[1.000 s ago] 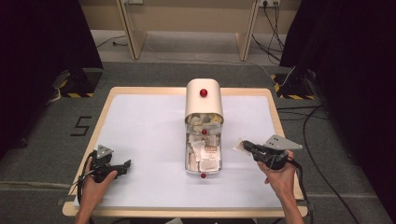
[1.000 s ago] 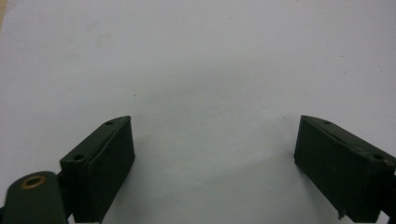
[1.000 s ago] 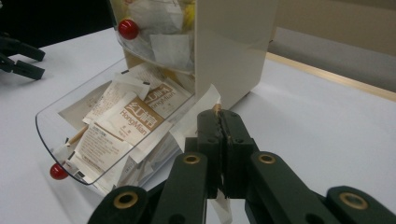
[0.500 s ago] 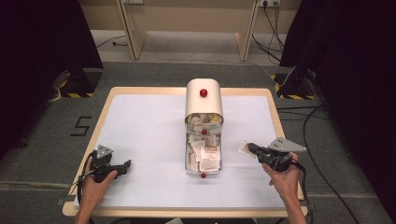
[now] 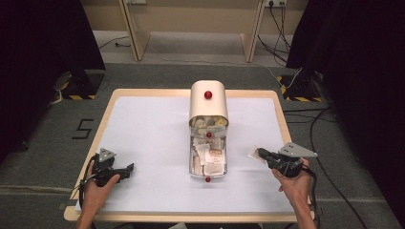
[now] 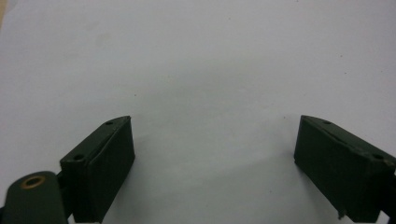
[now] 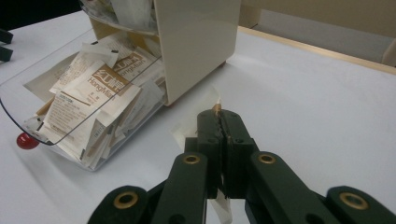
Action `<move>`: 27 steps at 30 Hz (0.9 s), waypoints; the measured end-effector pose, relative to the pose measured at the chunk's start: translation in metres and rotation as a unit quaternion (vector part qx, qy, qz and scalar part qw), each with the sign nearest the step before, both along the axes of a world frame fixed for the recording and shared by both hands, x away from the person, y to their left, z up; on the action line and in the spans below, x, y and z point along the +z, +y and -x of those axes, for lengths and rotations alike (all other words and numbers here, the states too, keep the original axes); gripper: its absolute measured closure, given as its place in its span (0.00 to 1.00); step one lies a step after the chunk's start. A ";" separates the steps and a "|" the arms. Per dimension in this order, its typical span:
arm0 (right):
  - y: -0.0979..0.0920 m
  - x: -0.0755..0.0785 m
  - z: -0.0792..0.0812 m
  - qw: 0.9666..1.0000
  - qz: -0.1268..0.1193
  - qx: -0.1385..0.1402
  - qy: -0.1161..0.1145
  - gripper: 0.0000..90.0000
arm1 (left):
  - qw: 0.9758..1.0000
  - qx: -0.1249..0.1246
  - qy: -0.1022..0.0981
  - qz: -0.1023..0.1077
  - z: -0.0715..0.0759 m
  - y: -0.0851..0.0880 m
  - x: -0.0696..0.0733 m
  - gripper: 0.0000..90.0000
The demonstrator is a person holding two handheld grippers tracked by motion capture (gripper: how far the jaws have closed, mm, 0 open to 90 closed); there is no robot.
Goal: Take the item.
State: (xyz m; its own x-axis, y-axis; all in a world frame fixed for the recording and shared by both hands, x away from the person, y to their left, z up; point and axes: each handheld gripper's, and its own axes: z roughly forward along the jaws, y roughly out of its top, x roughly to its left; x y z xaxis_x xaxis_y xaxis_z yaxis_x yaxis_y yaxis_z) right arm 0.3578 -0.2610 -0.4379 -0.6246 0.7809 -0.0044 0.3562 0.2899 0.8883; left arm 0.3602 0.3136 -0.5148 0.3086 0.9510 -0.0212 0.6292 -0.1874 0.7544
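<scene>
A cream dispenser box [image 5: 208, 102] stands mid-table, its clear drawer [image 5: 199, 172] pulled out toward me and piled with paper sachets [image 5: 208, 157]. In the right gripper view the drawer [image 7: 14, 112] and box [image 7: 196, 42] lie just ahead on the left. My right gripper [image 5: 260, 153] sits right of the drawer, shut on a thin white sachet [image 5: 253, 153]; that sachet [image 7: 183, 129] pokes out beside the closed jaws of the right gripper [image 7: 219, 114]. My left gripper [image 5: 128, 169] rests low at the table's front left, and the left gripper [image 6: 212, 163] is open over bare white surface.
The white table top [image 5: 153, 129] has a wooden rim. Red knobs mark the box top [image 5: 208, 95] and the drawer front [image 5: 207, 179]. Cables and dark curtains lie beyond the right edge; wooden table legs stand behind.
My right gripper has drifted a little to the right and toward me, carrying the sachet away from the drawer. The left gripper has stayed put.
</scene>
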 end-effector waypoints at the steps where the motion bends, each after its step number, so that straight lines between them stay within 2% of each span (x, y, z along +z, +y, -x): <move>1: -0.001 -0.002 0.000 1.000 0.000 -0.003 0.004 0.98 | 1.000 0.000 0.000 0.000 0.000 0.000 0.000 0.13; 27: -0.012 -0.021 -0.010 0.999 0.011 -0.023 0.030 0.98 | 1.000 0.000 0.000 0.000 0.000 0.000 0.000 0.13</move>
